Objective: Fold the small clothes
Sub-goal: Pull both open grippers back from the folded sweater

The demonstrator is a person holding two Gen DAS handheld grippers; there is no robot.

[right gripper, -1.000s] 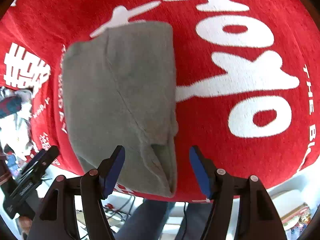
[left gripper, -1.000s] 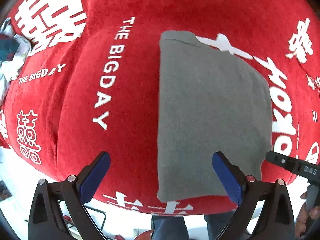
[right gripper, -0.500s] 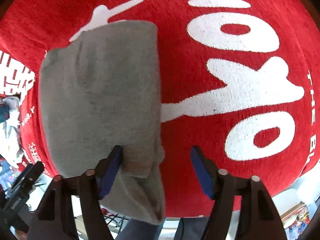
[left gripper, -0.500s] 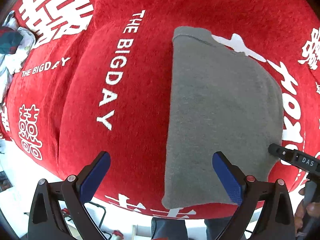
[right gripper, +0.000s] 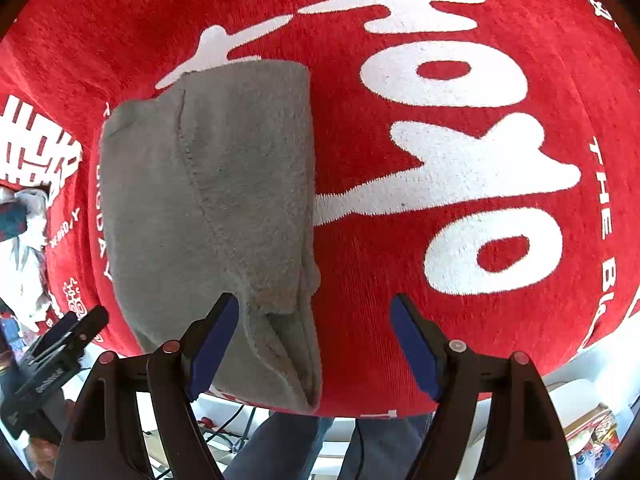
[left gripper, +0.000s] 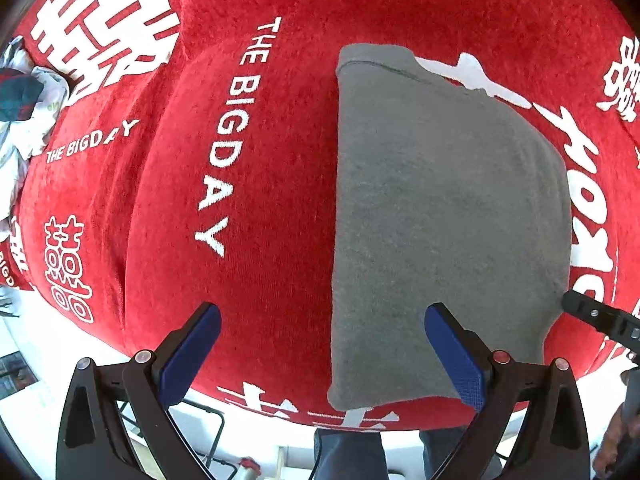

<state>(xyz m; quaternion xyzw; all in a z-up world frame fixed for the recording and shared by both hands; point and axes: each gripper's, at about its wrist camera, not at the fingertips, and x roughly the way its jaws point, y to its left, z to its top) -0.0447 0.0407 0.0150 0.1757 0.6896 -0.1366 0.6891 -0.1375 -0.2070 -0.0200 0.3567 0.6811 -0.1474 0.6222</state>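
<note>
A folded grey garment (left gripper: 444,216) lies flat on a red cloth with white lettering (left gripper: 240,208). It also shows in the right wrist view (right gripper: 216,216), with its layered open end toward me near the table's front edge. My left gripper (left gripper: 320,344) is open and empty, held above the garment's near left edge. My right gripper (right gripper: 314,340) is open and empty, held above the garment's near right corner. Each gripper's tip shows at the edge of the other's view.
A heap of other clothes (left gripper: 20,108) lies at the far left of the table; it also shows in the right wrist view (right gripper: 20,216). The table's front edge (left gripper: 280,412) is just below the grippers, with a person's jeans (right gripper: 280,444) behind it.
The right gripper dipped close to the garment's near end, then pulled back up. The left gripper shifted slightly. The garment stays folded and flat; both grippers stay open.
</note>
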